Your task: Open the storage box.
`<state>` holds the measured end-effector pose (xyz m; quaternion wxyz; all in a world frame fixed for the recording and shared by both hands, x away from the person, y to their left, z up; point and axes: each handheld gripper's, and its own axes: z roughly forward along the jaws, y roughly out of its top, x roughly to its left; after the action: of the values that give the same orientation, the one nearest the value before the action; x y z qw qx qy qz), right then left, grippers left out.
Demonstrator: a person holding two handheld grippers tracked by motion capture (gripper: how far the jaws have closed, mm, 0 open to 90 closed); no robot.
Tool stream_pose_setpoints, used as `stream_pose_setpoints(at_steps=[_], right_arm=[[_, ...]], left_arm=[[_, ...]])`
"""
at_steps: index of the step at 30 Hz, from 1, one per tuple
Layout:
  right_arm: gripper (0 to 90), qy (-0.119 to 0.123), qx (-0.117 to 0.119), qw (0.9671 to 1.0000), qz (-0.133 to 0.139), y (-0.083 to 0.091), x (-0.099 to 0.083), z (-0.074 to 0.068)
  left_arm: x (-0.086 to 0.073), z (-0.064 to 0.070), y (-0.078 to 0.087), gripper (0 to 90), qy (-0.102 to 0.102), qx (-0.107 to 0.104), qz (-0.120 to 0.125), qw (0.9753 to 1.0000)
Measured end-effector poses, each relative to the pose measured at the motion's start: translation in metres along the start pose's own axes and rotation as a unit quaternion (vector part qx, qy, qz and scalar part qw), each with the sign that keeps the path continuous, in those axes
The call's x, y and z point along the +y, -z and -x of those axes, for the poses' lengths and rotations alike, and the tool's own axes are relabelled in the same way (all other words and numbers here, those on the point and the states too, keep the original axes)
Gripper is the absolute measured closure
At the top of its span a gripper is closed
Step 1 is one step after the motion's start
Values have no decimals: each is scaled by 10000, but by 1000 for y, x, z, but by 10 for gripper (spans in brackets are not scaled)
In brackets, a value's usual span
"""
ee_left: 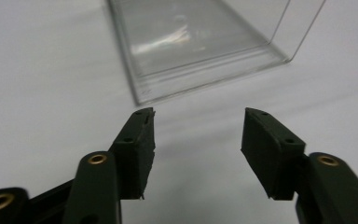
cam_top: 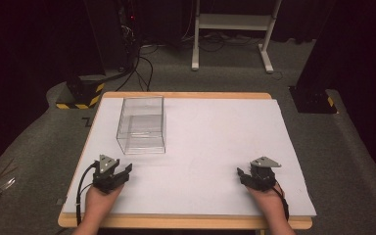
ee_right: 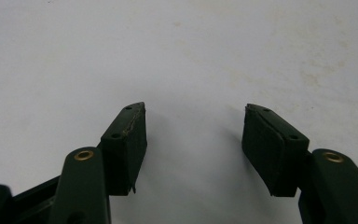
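Clear plastic box (cam_top: pixel 141 125), cube-ish w/ thin glossy walls, open-topped, sat on matte white table sheet (cam_top: pixel 215 147) toward its far-left part. Left gripper (cam_top: pixel 126 171) was just in front of the box, near, not touching; black jaws w/ flat rubbery pads wide apart, holding nothing. Right gripper (cam_top: pixel 241 173) lay well right of box, jaws likewise wide, empty.
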<state>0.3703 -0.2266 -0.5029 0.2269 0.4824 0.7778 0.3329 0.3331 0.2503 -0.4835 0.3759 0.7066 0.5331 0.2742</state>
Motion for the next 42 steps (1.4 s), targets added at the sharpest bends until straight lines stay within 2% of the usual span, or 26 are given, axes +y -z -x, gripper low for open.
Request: stream_pose_setpoints(at_steps=[4,7,10,11,25,31,34,42], right_arm=[[399,30,6,10000,8,0,0,0],[398,61,11,10000,8,0,0,-1],[398,61,15,10000,8,0,0,-1],[398,63,18,10000,8,0,0,-1],[398,76,34,10000,11,0,0,-1],[397,78,29,10000,11,1,0,-1],[397,80,25,10000,12,1,0,-1],[397,97,17,9999,23,0,0,-1]], left_arm=[[13,15,-10,360,-101,118,72,9999],[20,23,-16,322,91,143,207,9996],[27,29,-23,305,111,251,266,9993],[29,31,-25,298,177,272,265,9991],[61,35,-44,260,516,635,514,9953],[67,39,-48,286,501,802,494,9943],[66,41,-48,314,412,937,495,9935],[65,41,-48,327,364,949,497,9936]])
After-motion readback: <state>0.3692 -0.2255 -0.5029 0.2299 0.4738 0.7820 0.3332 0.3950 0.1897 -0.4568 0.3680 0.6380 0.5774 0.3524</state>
